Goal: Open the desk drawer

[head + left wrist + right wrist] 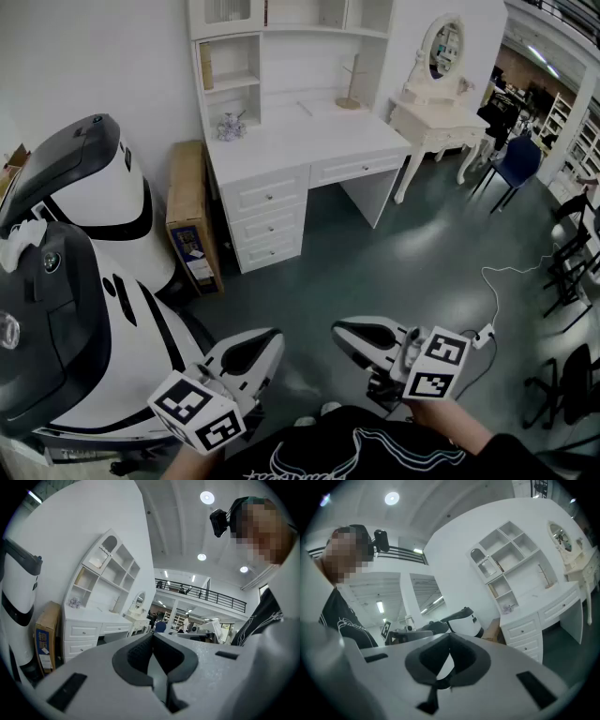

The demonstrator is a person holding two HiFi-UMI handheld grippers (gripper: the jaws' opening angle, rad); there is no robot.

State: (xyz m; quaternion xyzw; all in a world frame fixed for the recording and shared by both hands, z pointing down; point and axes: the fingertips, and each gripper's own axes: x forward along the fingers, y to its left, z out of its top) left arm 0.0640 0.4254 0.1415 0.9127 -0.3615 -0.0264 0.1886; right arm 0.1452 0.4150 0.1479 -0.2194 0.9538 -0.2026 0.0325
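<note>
The left gripper (153,640), jaws together with nothing between them, faces a white desk (101,619), well apart, its drawers (83,631) shut.

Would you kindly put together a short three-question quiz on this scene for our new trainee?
1. True or false: one drawer of the desk already stands open.
2. In the head view, what stands on the floor just left of the desk? A) a cardboard box B) a ladder C) a green bin
3. In one word, how do the jaws of the left gripper and the right gripper stand?

Key: 1. False, every drawer front is closed. 2. A. 3. Shut, with nothing between them, and both well short of the desk.
</note>
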